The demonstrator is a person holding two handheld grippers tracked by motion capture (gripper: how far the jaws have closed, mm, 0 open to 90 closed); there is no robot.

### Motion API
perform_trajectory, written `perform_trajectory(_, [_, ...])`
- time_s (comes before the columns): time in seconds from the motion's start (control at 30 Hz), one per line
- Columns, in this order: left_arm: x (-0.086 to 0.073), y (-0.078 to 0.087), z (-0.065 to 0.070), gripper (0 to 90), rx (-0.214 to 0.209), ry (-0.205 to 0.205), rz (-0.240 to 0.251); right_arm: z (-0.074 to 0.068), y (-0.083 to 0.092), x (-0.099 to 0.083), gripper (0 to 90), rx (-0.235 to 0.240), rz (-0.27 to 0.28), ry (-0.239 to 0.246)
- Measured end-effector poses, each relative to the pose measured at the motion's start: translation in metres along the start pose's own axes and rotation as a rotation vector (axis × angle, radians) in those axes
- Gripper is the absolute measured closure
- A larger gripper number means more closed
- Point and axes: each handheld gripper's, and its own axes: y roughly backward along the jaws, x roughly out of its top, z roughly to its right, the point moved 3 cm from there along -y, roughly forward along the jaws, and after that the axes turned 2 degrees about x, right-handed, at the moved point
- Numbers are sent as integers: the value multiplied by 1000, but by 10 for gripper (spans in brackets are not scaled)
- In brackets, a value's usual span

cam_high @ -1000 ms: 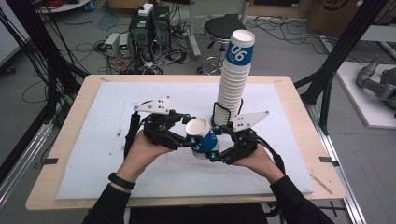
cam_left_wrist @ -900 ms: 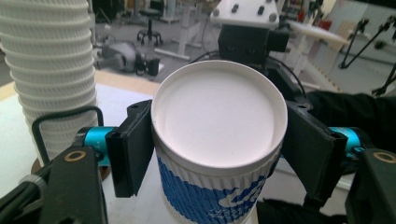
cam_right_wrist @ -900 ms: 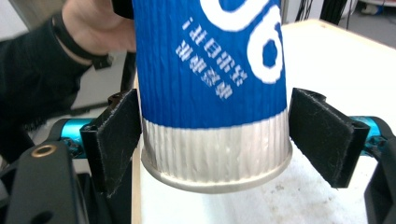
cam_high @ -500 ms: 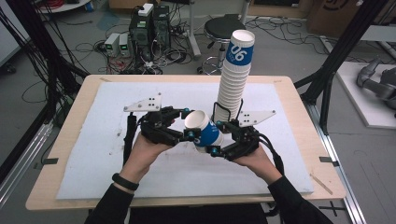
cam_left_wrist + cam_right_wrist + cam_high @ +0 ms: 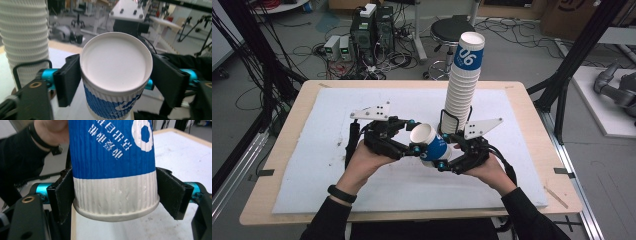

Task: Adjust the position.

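A blue and white ribbed paper cup lies tilted above the white mat, held between both grippers. My left gripper is shut on the end with the round white face, its pads pressing each side. My right gripper is shut on the cup's other end, pads against the white ribbed band just above a rolled lip. The blue part with upside-down white print runs away from that camera.
A tall stack of paper cups stands in a black wire holder just behind the right gripper, and rises at the left in the left gripper view. A white mat covers the wooden table.
Both grippers and the cup have moved a little away from the person and slightly up. The cup stays held at both ends.
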Motion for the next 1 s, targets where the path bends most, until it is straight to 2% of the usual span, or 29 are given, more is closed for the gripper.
perform_trajectory(0.1, [1, 1, 1, 234, 20, -23, -52, 0, -2, -1, 217, 5, -45, 9])
perform_trajectory(0.17, [1, 1, 3, 230, 38, -38, -123, -1, -3, -2, 217, 5, -74, 13])
perform_trajectory(0.27, [1, 1, 5, 230, 56, -67, -193, 0, -5, -3, 217, 5, -121, 19])
perform_trajectory(0.4, [-1, -1, 5, 237, 69, -81, -251, -2, -7, -4, 217, 4, -172, 34])
perform_trajectory(0.5, [-5, -3, 4, 289, 45, -86, -286, -2, -8, -5, 217, -2, -198, 46])
perform_trajectory(0.57, [-5, -3, 4, 291, 40, -89, -295, -2, -8, -5, 217, 4, -205, 41])
perform_trajectory(0.67, [-5, -2, 3, 295, 33, -94, -282, -2, -9, -5, 200, 1, -206, 39])
perform_trajectory(0.77, [-2, 0, 3, 296, 29, -91, -223, -1, -7, -3, 174, 7, -173, 17])
perform_trajectory(0.83, [-1, 3, 3, 297, 26, -95, -173, 0, -4, -1, 168, 13, -128, -5])
perform_trajectory(1.0, [0, 11, -2, 298, 6, -59, -55, 1, 6, 4, 166, 16, -26, -41])
